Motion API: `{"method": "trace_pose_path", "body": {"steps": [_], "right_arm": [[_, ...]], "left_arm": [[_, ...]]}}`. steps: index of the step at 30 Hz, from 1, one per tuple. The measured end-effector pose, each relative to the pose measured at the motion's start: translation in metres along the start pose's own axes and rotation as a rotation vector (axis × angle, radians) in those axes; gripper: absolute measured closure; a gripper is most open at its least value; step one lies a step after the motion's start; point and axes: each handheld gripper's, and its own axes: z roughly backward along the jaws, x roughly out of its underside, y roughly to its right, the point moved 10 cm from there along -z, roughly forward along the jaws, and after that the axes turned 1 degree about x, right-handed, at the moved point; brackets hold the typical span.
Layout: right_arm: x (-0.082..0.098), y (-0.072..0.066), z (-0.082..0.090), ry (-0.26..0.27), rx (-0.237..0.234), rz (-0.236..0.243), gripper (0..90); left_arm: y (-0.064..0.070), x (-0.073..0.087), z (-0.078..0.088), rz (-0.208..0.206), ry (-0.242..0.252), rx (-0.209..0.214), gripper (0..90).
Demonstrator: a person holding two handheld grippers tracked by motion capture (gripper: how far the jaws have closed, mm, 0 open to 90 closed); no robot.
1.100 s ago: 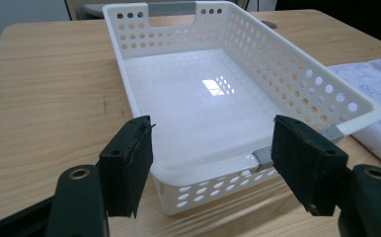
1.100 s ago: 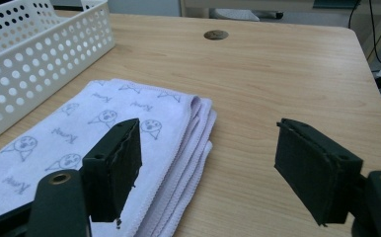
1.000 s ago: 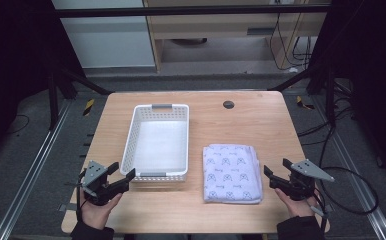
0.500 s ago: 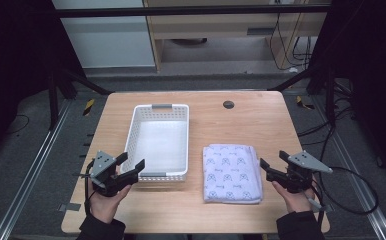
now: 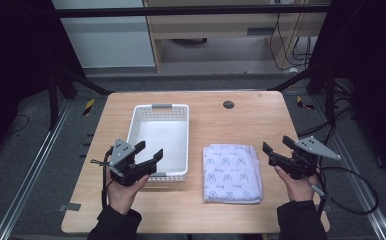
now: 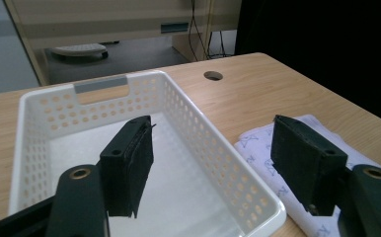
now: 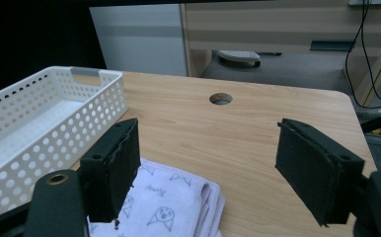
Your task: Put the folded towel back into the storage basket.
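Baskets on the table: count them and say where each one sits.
1. The white basket stands on the table's left half, beside the folded towel, with the left gripper at its near rim.

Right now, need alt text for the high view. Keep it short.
A person's hands hold an open left tool and an open right tool low over a wooden table. Between them sit an empty white perforated basket and, to its right, a folded patterned towel; neither tool touches anything.
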Motion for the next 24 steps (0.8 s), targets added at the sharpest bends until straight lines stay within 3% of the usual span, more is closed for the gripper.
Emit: {"method": "trace_pose_path", "body": {"steps": [8, 13, 24], "right_arm": [[-0.009, -0.006, -0.008, -0.003, -0.002, 0.009, 24.8], [-0.01, -0.01, -0.014, -0.01, -0.013, 0.007, 24.8], [-0.013, -0.015, -0.032, -0.025, -0.021, 0.007, 24.4]], "left_arm": [[0.023, -0.001, -0.019, -0.015, -0.02, 0.029, 32.5], [0.035, 0.0, -0.028, -0.001, -0.024, 0.048, 33.2], [0.064, 0.011, -0.05, -0.032, -0.067, 0.073, 35.1]]}}
